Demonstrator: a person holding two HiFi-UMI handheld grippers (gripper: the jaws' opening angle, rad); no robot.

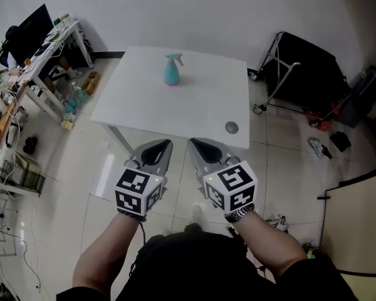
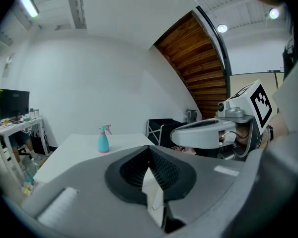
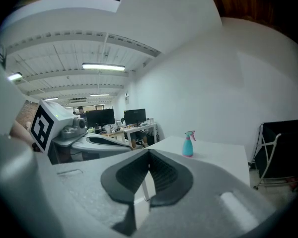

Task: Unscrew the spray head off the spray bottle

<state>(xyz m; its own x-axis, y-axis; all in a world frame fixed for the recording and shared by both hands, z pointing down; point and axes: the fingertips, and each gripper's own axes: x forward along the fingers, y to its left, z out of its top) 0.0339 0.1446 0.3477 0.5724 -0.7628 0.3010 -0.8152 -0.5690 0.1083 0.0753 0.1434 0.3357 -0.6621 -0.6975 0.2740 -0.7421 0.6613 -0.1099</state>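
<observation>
Reaching step: we judge the unscrewing not yet begun.
Left tongs (image 1: 161, 149): fully closed, empty, touching nothing.
Right tongs (image 1: 200, 149): fully closed and empty too, just beside the left pair.
Spray bottle (image 1: 171, 73): upright on the far part of the white bench (image 1: 194, 105), well apart from both tongs.
Spray head (image 1: 174, 58): on the bottle's neck.
Next move: we think one pair must open and clamp the bottle's body, while the other opens around the head to twist.
</observation>
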